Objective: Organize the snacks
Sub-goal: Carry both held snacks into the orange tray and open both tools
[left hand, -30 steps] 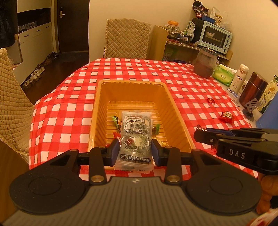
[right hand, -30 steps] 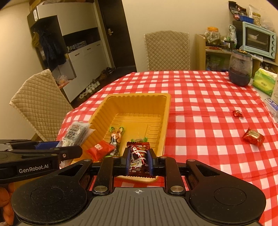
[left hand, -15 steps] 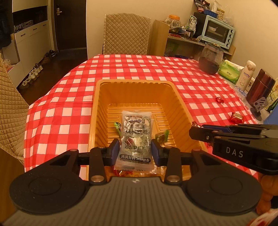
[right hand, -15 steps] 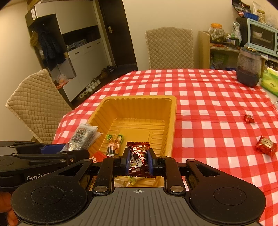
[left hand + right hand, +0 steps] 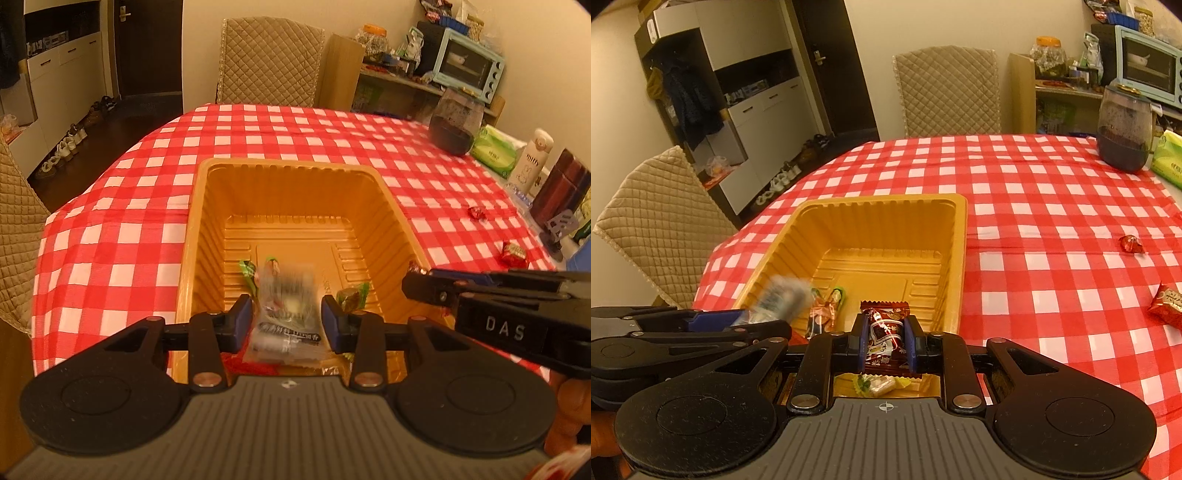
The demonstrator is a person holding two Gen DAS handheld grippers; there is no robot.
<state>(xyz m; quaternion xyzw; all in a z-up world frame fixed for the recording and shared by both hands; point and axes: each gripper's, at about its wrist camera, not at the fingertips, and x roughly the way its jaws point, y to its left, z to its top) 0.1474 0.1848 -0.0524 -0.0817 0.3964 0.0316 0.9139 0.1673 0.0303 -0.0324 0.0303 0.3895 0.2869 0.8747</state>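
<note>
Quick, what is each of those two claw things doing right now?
Left gripper: opening, the clear snack packet blurred between its fingers.
Right gripper: closed on a brown snack bar.

Readable only: white letters "DAS" on the black side of the right gripper (image 5: 504, 328), "miffy" in dark letters on the white bottle (image 5: 533, 162) at the counter's far right edge; packet print on the snacks too blurred or small to make out.
</note>
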